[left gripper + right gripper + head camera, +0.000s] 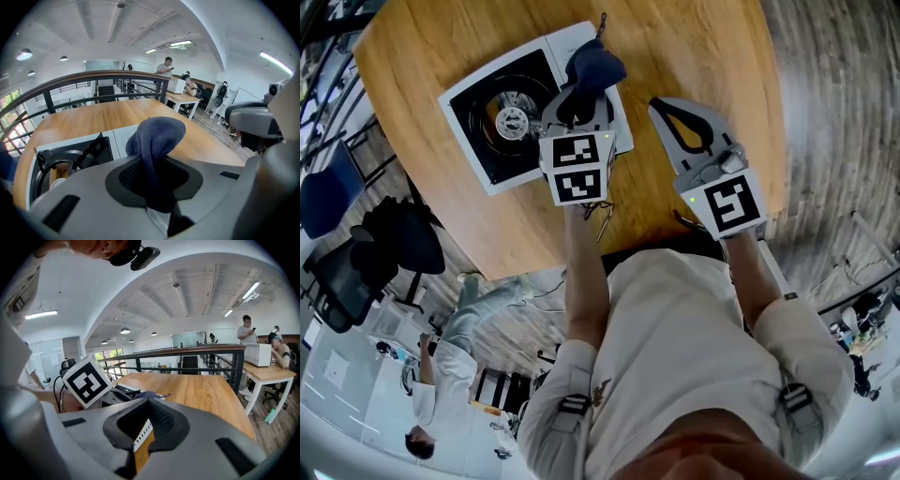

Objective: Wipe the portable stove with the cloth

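Head view shows the left gripper [581, 89] clamping a bunched cloth [595, 64] that may slip while wiping the far-left stove [483, 150]; the right gripper [662, 109] is closed and empty.

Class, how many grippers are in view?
2. The left gripper is above the stove, shut on the blue cloth; the right gripper is beside it over the table, shut, holding nothing.

Wooden table [698, 56], black office chair [342, 281].
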Demonstrator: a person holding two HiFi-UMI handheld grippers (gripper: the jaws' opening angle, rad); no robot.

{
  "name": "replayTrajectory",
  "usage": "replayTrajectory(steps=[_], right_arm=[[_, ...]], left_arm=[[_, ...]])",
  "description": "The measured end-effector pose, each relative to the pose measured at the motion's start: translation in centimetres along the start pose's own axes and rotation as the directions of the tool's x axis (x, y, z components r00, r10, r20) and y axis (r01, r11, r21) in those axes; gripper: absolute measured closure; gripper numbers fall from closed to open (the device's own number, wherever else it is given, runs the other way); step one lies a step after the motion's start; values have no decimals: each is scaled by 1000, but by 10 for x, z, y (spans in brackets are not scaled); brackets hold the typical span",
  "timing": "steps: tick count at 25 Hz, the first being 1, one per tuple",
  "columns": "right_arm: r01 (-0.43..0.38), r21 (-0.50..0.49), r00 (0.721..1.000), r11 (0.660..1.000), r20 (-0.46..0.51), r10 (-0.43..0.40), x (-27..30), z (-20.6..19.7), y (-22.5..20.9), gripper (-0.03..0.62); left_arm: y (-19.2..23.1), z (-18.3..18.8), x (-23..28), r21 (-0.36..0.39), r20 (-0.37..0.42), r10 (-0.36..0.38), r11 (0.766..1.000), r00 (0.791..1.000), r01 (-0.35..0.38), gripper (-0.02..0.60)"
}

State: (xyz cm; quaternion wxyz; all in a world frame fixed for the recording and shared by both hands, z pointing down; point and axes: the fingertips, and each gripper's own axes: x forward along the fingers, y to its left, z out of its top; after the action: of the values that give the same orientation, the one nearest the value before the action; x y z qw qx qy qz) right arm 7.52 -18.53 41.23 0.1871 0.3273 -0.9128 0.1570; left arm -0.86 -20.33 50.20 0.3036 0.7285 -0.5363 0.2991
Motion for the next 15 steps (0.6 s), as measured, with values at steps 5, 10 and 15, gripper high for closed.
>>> replayTrajectory(steps=[5, 10, 15], right_arm=[[0, 0, 1000, 1000, 4, 0, -9, -3, 8, 574], [2, -2, 1000, 1000, 5, -2, -17, -7, 13, 574], [7, -2, 1000, 1000, 6, -7, -21, -13, 16, 574]], left_arm=[[-8, -9, -7, 0, -3, -6, 1000, 1000, 6, 482], [-15, -16, -12, 21, -13, -2, 1000, 1000, 2, 482], [-20, -23, -12, 48, -29, 5, 999, 1000, -4, 482]])
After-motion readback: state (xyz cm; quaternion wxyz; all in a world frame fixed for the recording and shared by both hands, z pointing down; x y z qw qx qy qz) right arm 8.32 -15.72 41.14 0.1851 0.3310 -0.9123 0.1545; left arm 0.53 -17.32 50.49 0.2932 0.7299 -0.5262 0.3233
